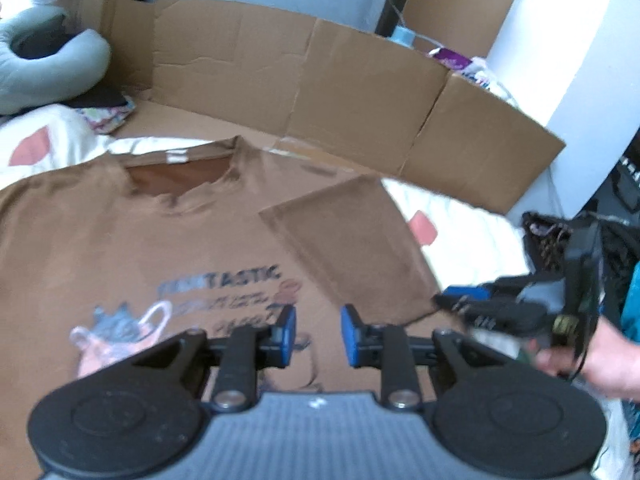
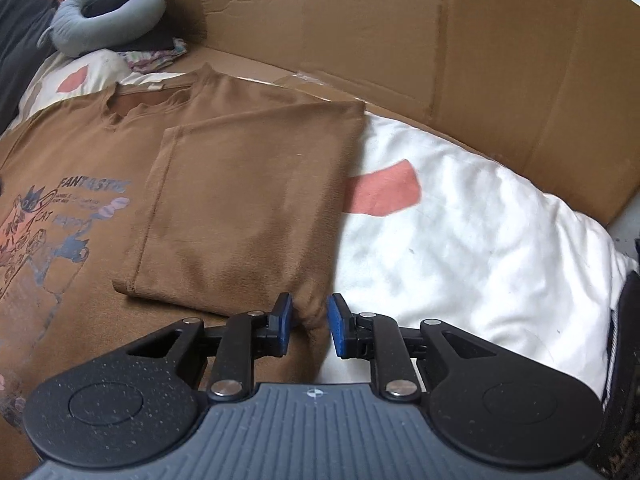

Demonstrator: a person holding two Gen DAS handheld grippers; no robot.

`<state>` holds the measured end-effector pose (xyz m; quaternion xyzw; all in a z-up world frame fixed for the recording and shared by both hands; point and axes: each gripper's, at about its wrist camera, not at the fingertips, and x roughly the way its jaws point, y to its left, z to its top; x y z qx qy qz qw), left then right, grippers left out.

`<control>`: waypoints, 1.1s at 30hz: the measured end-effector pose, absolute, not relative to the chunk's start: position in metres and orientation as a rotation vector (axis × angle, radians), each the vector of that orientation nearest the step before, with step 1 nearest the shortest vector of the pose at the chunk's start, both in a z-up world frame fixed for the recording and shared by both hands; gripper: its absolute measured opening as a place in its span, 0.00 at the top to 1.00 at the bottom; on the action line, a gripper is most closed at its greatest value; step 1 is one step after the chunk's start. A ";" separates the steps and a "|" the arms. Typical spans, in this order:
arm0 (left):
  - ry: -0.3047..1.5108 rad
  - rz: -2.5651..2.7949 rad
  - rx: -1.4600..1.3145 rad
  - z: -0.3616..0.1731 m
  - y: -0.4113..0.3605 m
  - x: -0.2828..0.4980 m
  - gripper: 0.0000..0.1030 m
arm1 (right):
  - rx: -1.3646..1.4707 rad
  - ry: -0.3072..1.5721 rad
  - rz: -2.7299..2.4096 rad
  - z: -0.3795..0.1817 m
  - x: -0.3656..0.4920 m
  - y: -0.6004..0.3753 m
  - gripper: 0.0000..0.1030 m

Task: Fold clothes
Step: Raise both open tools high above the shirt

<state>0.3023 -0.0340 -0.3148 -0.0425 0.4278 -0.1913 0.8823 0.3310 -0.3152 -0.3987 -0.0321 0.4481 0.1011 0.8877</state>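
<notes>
A brown T-shirt (image 2: 100, 152) lies flat, print side up, on a white bed cover (image 2: 460, 224), its right sleeve (image 2: 248, 200) folded inward over the chest. The left claw (image 1: 318, 330) hovers open above the shirt's printed front, gripping nothing. The right claw (image 2: 310, 322) stands open at the shirt's right edge, the cloth's border between its pads; whether they touch it I cannot tell. Bare cover spreads right of that edge. A cardboard wall (image 2: 440, 40) bounds the far side.

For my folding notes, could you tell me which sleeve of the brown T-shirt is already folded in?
The sleeve beside the right gripper is folded over the brown T-shirt; the opposite sleeve is out of view.
</notes>
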 end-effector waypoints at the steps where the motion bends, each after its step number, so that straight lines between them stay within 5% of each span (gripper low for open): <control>1: 0.897 -0.379 -0.098 -0.315 -0.028 0.300 0.75 | -0.057 0.933 0.202 -0.399 0.331 -0.318 0.76; 9: 0.896 -0.266 -0.130 -0.292 0.019 0.279 0.74 | 0.050 0.923 0.171 -0.384 0.323 -0.329 0.75; 14: 0.891 -0.224 -0.103 -0.262 0.040 0.270 0.66 | 0.071 0.922 0.160 -0.353 0.313 -0.327 0.74; 18: 0.876 -0.198 -0.099 -0.224 0.053 0.261 0.48 | 0.122 0.933 0.156 -0.315 0.302 -0.325 0.71; 20: 0.861 -0.185 -0.098 -0.202 0.059 0.256 0.43 | 0.124 0.932 0.156 -0.295 0.295 -0.322 0.54; 24: 0.861 -0.170 -0.089 -0.155 0.069 0.254 0.24 | 0.173 0.962 0.174 -0.244 0.281 -0.318 0.45; 33: 0.892 -0.157 -0.139 -0.049 0.098 0.246 0.19 | 0.217 0.942 0.166 -0.132 0.242 -0.309 0.26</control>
